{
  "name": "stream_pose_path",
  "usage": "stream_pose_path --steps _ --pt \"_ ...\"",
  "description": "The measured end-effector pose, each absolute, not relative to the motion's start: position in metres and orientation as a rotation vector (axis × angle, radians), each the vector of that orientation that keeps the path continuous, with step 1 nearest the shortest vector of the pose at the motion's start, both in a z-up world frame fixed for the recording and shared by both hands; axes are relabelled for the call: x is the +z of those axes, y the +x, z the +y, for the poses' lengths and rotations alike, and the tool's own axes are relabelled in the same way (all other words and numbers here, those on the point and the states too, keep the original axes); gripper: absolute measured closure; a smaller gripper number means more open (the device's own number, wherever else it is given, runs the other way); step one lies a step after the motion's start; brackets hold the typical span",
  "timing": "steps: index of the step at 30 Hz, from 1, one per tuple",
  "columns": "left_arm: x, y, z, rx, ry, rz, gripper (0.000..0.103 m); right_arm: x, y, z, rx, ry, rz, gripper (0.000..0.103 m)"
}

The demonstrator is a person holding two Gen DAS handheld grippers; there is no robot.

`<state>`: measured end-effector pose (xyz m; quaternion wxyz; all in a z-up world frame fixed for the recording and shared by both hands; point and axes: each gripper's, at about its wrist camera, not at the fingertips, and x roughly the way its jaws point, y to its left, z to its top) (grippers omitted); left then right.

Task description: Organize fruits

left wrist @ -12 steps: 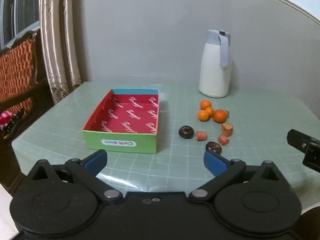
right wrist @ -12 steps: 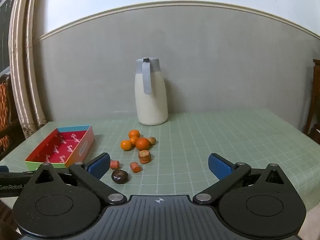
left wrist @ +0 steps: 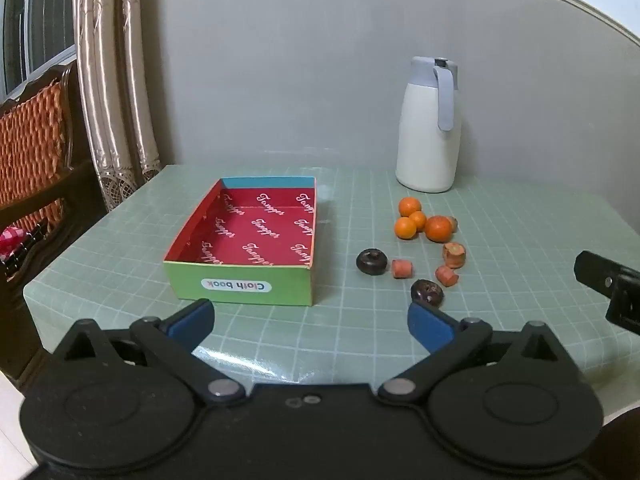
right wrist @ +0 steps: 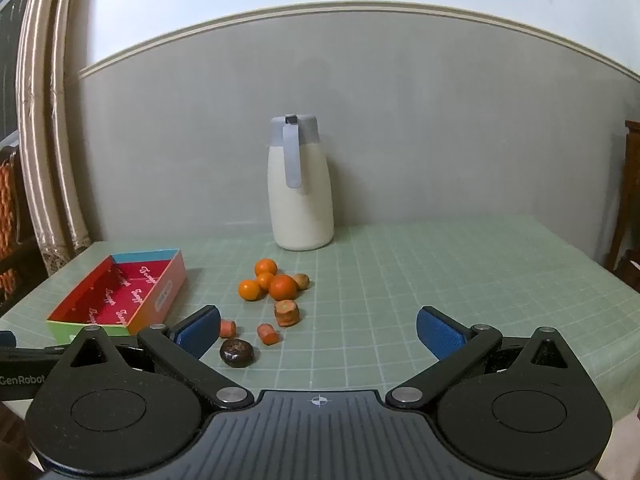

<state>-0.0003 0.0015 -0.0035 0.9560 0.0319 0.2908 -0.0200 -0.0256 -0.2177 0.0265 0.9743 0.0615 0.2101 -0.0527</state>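
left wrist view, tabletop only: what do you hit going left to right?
Open cardboard box with red printed lining → dark brown doughnut-shaped piece → small orange-red chunk → cluster of orange mandarins → black tip of the right gripper at the frame's right edge.

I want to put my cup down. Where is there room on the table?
Bare cloth lies right of the jug, out to the table edge, and between the box and the oranges. Around the fruit it is crowded.
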Motion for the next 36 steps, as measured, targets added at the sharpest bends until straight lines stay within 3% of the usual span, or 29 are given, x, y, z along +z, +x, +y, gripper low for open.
stream_pose_path --steps 36 --pt "-0.0093 0.0009 0.0065 -0.035 0.055 0.599 0.006 0.0182 -0.0196 -0.2155 -0.117 0.115 0.479 0.0"
